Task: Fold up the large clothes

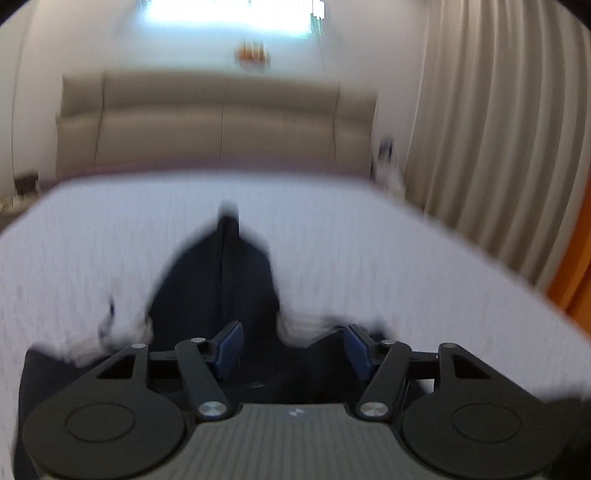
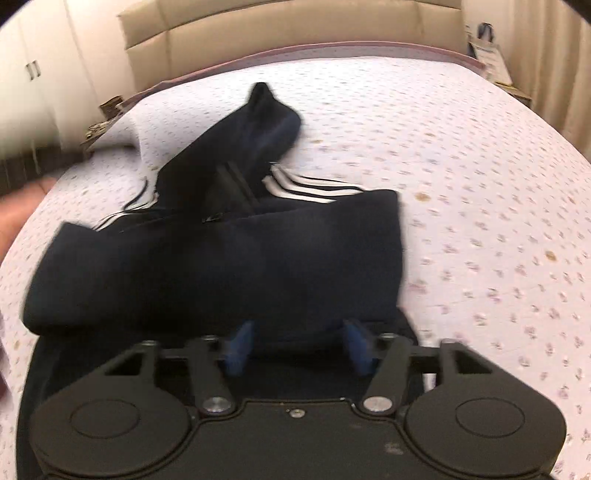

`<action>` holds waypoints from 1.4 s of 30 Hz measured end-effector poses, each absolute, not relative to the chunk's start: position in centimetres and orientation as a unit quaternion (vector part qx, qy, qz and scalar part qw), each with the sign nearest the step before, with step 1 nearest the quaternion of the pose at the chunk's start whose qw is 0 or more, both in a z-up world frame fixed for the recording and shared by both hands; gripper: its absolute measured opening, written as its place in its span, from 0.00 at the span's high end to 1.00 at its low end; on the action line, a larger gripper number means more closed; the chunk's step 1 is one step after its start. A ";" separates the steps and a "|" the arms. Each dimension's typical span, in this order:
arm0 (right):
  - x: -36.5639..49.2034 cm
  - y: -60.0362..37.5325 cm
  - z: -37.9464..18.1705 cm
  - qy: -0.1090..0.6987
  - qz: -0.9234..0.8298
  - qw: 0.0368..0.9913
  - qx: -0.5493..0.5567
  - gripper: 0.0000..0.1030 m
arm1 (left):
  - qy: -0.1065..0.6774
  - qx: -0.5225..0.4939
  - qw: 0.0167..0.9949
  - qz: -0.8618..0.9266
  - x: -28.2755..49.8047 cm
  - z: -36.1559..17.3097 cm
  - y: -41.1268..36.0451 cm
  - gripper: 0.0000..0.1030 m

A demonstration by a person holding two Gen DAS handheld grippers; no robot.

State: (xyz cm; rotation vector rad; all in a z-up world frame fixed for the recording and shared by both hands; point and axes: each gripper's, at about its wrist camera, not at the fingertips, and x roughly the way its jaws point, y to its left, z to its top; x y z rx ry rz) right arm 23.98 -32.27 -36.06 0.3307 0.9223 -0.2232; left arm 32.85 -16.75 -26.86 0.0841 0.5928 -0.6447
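Spreading across both views is the bed (image 2: 461, 155) in its pale flowered sheet, with a beige headboard (image 2: 295, 29) behind; lying on the sheet is the dark navy jacket (image 2: 221, 266), bunched and partly doubled over, its white stripes (image 2: 303, 188) showing near the middle; the right gripper (image 2: 299, 349) is hovering at the jacket's near edge, its blue fingers (image 2: 240, 347) parted with cloth lying just beyond them, not pinched; the left gripper (image 1: 291, 350) is standing released too, its fingers (image 1: 231, 345) apart above the blurred dark fabric, gripping nothing.
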 end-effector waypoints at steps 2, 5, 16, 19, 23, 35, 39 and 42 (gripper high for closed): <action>24.3 -33.0 -36.4 0.442 -0.105 0.876 0.163 0.29 | 0.317 0.046 0.900 -0.296 33.0 -28.9 -15.6 0.39; 25.7 -33.8 -37.0 0.438 -0.087 0.874 0.191 0.22 | 0.348 0.032 0.908 -0.232 34.0 -30.2 -10.7 0.39; 33.6 -35.1 -42.0 0.479 -0.080 0.841 0.240 0.67 | 0.387 -0.050 0.915 -0.105 41.7 -31.9 1.0 0.51; 33.7 -34.1 -41.2 0.472 -0.081 0.852 0.211 0.88 | 0.392 -0.058 0.911 -0.116 42.3 -32.4 0.6 0.52; 31.8 -33.2 -36.3 0.410 -0.096 0.892 0.162 0.90 | 0.386 -0.039 0.912 -0.133 41.2 -32.2 -1.3 0.53; 31.7 -33.9 -42.8 0.522 -0.122 0.838 0.100 0.34 | 0.428 0.065 0.899 -0.073 43.7 -36.6 -3.7 0.54; 31.7 -34.4 -39.6 0.486 -0.102 0.861 0.114 0.42 | 0.387 0.013 0.913 -0.128 43.0 -32.8 -3.2 0.53; 32.1 -34.9 -36.7 0.436 -0.102 0.887 0.113 0.42 | 0.348 -0.003 0.924 -0.157 43.7 -30.0 -4.2 0.53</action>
